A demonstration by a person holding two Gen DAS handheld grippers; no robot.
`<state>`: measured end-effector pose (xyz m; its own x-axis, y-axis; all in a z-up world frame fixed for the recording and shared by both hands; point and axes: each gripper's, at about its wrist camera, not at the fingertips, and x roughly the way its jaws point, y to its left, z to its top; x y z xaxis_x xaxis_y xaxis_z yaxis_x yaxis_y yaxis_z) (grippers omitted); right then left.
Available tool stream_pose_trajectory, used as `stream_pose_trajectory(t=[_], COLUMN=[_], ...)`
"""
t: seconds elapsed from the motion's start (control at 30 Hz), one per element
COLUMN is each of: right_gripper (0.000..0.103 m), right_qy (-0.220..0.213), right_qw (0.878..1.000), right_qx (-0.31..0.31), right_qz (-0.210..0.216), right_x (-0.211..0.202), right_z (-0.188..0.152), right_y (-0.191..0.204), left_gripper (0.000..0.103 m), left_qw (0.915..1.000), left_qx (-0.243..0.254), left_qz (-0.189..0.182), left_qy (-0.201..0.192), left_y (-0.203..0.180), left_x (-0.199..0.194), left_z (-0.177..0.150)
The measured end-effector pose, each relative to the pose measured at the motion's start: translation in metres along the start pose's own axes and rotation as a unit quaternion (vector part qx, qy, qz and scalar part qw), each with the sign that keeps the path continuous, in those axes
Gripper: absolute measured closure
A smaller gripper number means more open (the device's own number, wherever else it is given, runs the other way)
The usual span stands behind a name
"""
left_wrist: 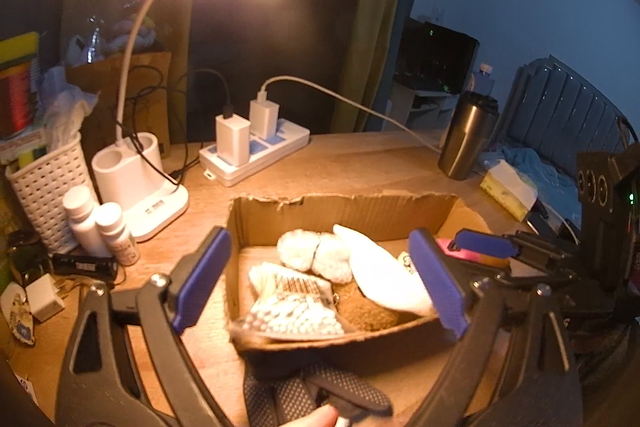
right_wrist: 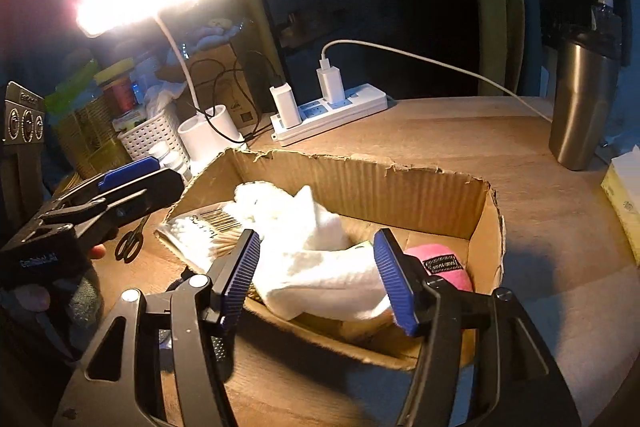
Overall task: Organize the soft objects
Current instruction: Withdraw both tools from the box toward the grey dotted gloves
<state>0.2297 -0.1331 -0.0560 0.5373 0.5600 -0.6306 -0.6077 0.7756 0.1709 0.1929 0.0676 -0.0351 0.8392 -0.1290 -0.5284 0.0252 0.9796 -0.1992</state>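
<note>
Left wrist view, going left to right: white basket (left_wrist: 44, 183) stuffed with odds and ends, two small white bottles (left_wrist: 100, 227) just beside it, lamp base (left_wrist: 136, 183), power strip (left_wrist: 256, 151), then the cardboard box (left_wrist: 340, 211) mid-table, steel tumbler (left_wrist: 468, 135) far right. Left gripper (left_wrist: 320, 279) hangs over the box's near-left corner, claw spread apart, nothing between the pads. Right gripper (right_wrist: 316, 279) is over the near wall of the box, claw also apart, framing the white cloth (right_wrist: 320, 267); can't tell if the pads touch it.

Risks, my guess:
- Box is light and its rim is torn, so a gripper bumping the near wall could shove or tip it.
- Cloth is floppy and drapes onto the near rim, so a shallow pinch would probably slip or drag it out.
- Cloth overlies other items, so lifting it may snag the cotton swab bag (left_wrist: 296, 311).
- Both grippers are crowded around one box, so they could collide.

Box contents: swab bag at near left sticking over the edge, white fluffy pom-poms (left_wrist: 316, 253) toward the back, brown fuzzy thing (left_wrist: 368, 311) under the cloth, pink plush (right_wrist: 444, 267) in the right corner. All the soft stuff I can see is already inside the box. Scissors (right_wrist: 130, 243) lie on the table left of the box.
</note>
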Motion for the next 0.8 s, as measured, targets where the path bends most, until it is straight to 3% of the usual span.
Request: stream_pose_trajectory(t=[0.8], right_gripper=[0.041], right_qy=[-0.042], right_qw=[0.998], right_qx=[-0.036], right_qz=[-0.014], right_x=[-0.049], right_z=[-0.013], right_y=[0.046], left_gripper=[0.011], left_qw=[0.9991], left_qx=[-0.007], left_qz=[0.012], left_qy=[-0.040], left_y=[0.012], left_x=[-0.070], left_z=[-0.030])
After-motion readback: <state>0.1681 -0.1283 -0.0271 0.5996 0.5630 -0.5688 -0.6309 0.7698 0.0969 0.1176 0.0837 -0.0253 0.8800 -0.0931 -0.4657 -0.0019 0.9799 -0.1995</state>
